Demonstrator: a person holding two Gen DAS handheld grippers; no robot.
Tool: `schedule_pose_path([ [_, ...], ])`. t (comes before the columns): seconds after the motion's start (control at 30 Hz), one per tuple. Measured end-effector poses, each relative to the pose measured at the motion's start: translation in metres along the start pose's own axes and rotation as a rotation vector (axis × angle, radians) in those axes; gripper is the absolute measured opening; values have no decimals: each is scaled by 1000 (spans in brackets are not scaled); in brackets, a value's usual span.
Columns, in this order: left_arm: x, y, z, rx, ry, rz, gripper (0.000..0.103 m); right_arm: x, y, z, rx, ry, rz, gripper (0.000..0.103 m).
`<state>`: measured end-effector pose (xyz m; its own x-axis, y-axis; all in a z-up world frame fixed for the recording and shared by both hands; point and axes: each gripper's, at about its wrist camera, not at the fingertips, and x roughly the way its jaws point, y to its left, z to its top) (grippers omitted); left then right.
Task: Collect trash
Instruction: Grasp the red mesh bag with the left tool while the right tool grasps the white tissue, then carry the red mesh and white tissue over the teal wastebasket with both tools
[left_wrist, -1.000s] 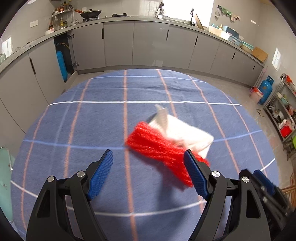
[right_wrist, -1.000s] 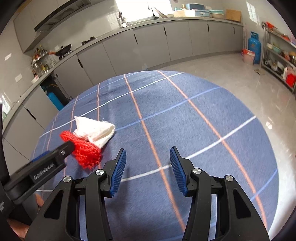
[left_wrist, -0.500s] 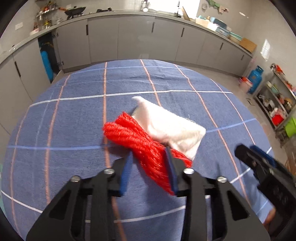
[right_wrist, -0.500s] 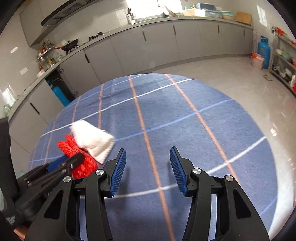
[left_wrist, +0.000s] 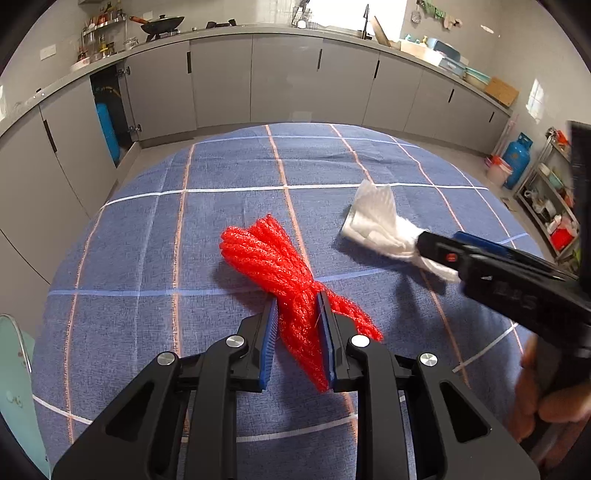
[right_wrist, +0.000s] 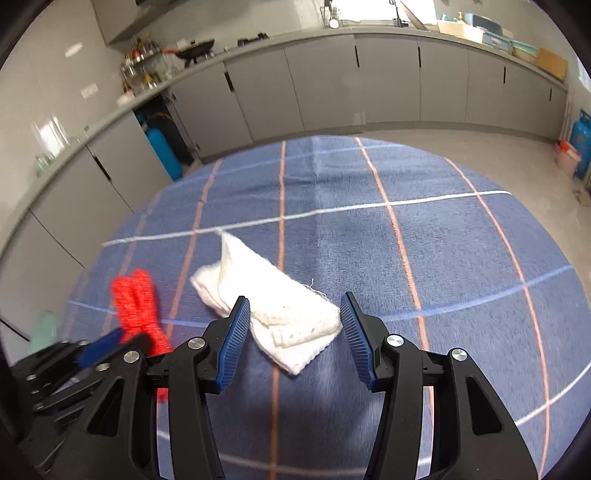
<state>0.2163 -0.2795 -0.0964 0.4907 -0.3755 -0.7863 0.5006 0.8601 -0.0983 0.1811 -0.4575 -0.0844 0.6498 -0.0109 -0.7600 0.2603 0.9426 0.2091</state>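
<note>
While both grippers tilt steeply down toward the desk (left_wrist: 147, 229), which wears a blue checked cloth, each addresses its own piece of trash.

Left gripper (left_wrist: 298, 332): fingers clamped together on the red mesh netting (left_wrist: 273, 266). The blue pads press the bundle from both sides at its narrow waist. Long axis of the netting runs from the fingers up and away to the left in the left wrist view; the thicker bunched end points away from the gripper, and a frayed tail sticks out toward the camera past the right pad. The far end rests on the cloth.

Right gripper (right_wrist: 293, 334): fingers apart, jaws just been opening a little, with the white crumpled tissue (right_wrist: 266, 302) between them. The pads stand either side of its near end; whether the left pad touches it I cannot tell, and the right pad is clear of it. Tissue lies flat on the cloth, long axis running from the fingers away to the left, a pointed corner at the far end. A hand (left_wrist: 546, 402) grips the right tool's handle, seen at the edge of the left wrist view.

Tissue lies just right of the netting, apart from it.
</note>
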Motion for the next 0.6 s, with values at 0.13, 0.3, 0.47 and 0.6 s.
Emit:
schedule_pose_path([
  [0.13,3,-2,-2,-2,-7,-5,22,4,3,0,-22,-6,-23,53],
  [0.3,0,-1,-8,-6,-15,-3,24,11,3,-4,-15,-16,-42,55],
  [0.47,-1,-2,-9,-9,-15,4,25,14,7,-5,-34,-14,-56,52],
  [0.6,-2,-1,-9,-10,-15,1,25,10,7,-9,-20,-20,-30,38],
])
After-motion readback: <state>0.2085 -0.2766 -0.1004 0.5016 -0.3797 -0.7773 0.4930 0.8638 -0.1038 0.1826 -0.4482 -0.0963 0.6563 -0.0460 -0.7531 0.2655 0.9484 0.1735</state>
